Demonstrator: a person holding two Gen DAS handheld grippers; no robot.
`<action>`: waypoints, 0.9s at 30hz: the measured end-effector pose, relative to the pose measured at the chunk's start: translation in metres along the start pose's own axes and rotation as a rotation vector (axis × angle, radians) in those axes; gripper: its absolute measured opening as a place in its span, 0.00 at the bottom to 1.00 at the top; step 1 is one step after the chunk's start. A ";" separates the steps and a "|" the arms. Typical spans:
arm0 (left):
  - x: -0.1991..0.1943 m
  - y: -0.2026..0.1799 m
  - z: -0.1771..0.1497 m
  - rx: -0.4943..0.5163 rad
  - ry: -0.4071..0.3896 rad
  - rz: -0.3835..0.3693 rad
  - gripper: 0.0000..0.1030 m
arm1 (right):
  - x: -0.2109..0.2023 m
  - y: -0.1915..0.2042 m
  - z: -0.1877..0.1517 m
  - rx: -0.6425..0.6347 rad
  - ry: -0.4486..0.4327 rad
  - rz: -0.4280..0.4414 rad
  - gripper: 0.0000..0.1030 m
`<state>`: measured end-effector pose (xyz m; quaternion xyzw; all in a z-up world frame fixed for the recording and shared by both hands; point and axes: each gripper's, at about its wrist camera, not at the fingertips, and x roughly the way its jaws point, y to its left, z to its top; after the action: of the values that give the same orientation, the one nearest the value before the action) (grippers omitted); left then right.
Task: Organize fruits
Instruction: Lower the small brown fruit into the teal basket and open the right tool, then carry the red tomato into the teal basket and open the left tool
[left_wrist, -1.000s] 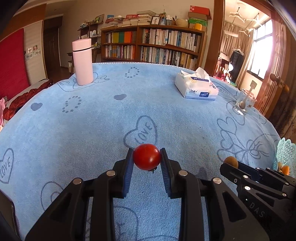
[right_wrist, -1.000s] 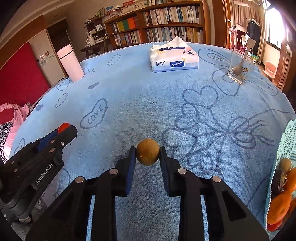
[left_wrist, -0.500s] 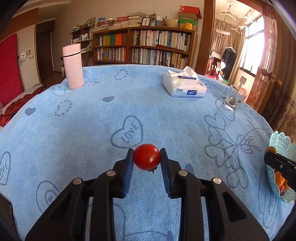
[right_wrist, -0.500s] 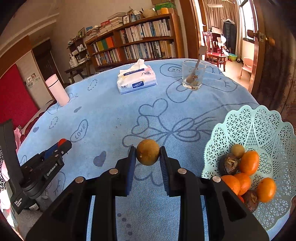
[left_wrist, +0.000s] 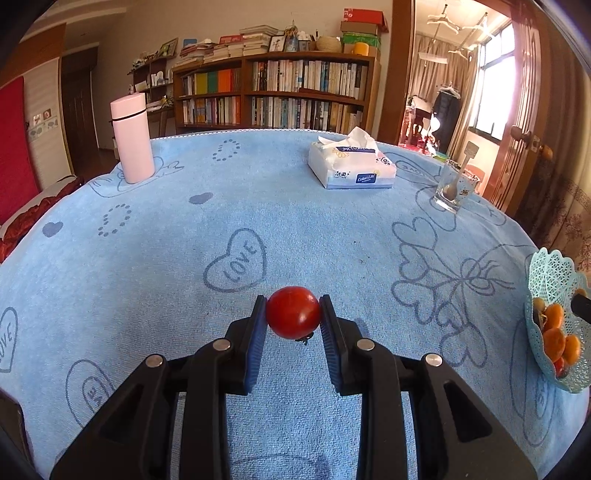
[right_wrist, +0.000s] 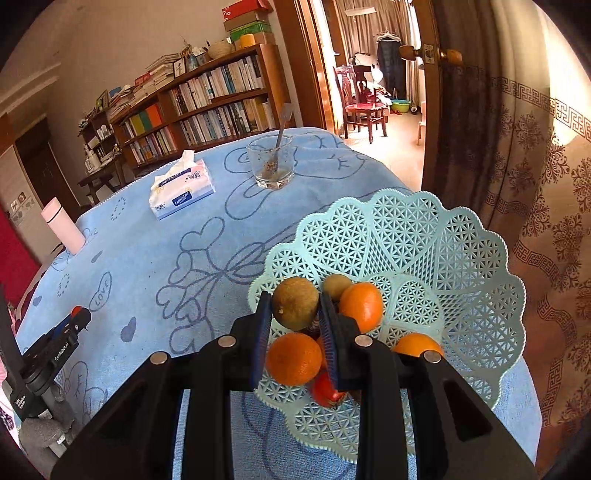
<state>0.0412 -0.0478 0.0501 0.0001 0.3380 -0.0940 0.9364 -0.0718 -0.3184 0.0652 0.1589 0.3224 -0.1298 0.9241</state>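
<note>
Left gripper (left_wrist: 293, 314): fingers clamped on a red tomato (left_wrist: 293, 312), held above the blue patterned cloth (left_wrist: 295, 229) covering the desk, just this side of a printed "LOVE" heart (left_wrist: 236, 260).

Right gripper (right_wrist: 295, 306): fingers clamped on a brownish-green round fruit (right_wrist: 295, 302), held over the near-left part of the pale green lattice basket (right_wrist: 436, 258); whether the fruit touches the contents below cannot be told.

Basket contents, right wrist view: orange (right_wrist: 360, 304) at 3 o'clock of the held fruit, orange (right_wrist: 293, 358) below it between the fingers, a third orange (right_wrist: 417, 343) partly behind the right finger, a small brownish fruit (right_wrist: 336, 284) at the back, a red fruit (right_wrist: 325, 389) low down. In the left wrist view the basket sits at 3 o'clock, at the desk's right edge.

Other items on the desk:
- Pink cylindrical bottle (left_wrist: 132, 138), upright, at 11 o'clock, far left.
- Tissue pack (left_wrist: 351, 168), at 1 o'clock, tissue protruding.
- Clear glass (left_wrist: 452, 186) with a spoon (left_wrist: 460, 171) leaning inside, at 2 o'clock, right of the tissue pack.

Background: bookshelf (left_wrist: 280, 94) beyond the desk's far edge.
</note>
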 end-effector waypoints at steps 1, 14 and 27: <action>0.000 -0.001 0.000 0.001 0.002 -0.007 0.28 | -0.001 -0.005 0.000 0.011 -0.001 -0.008 0.26; -0.008 -0.011 0.002 0.024 -0.002 -0.031 0.28 | -0.005 -0.054 -0.002 0.139 -0.003 -0.057 0.28; -0.017 -0.036 0.010 0.073 -0.005 -0.069 0.28 | -0.022 -0.066 -0.011 0.153 -0.083 -0.083 0.51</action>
<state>0.0284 -0.0808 0.0712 0.0222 0.3318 -0.1387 0.9328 -0.1173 -0.3712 0.0572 0.2098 0.2791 -0.1988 0.9157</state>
